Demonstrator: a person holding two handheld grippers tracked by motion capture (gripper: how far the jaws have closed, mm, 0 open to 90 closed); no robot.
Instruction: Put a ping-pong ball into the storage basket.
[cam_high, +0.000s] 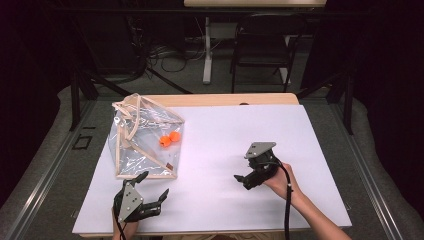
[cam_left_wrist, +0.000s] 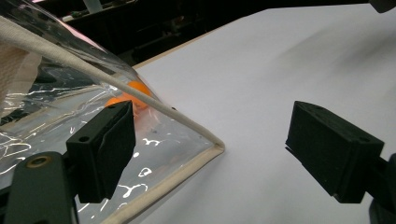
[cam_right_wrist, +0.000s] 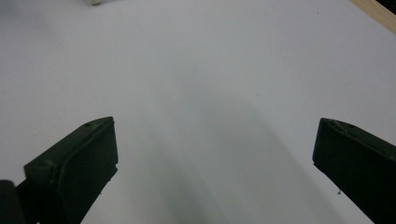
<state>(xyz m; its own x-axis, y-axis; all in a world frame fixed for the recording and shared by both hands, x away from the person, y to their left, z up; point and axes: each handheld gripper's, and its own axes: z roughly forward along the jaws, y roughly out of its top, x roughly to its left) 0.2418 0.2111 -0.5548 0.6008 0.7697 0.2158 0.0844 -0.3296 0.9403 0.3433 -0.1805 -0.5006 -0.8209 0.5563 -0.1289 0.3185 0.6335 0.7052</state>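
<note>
Jaws wide on both, the left gripper (cam_high: 150, 192) sits just before the near corner of the clear bag (cam_high: 145, 137), far nearer than the right gripper (cam_high: 243, 179).

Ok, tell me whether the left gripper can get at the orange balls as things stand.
Probably not directly: the left gripper is open at the clear bag's near corner, but the orange balls lie inside behind its plastic wall.

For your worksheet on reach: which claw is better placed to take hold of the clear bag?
Left. The left claw stands open right at the clear bag corner; the right claw sits apart over bare table.
</note>
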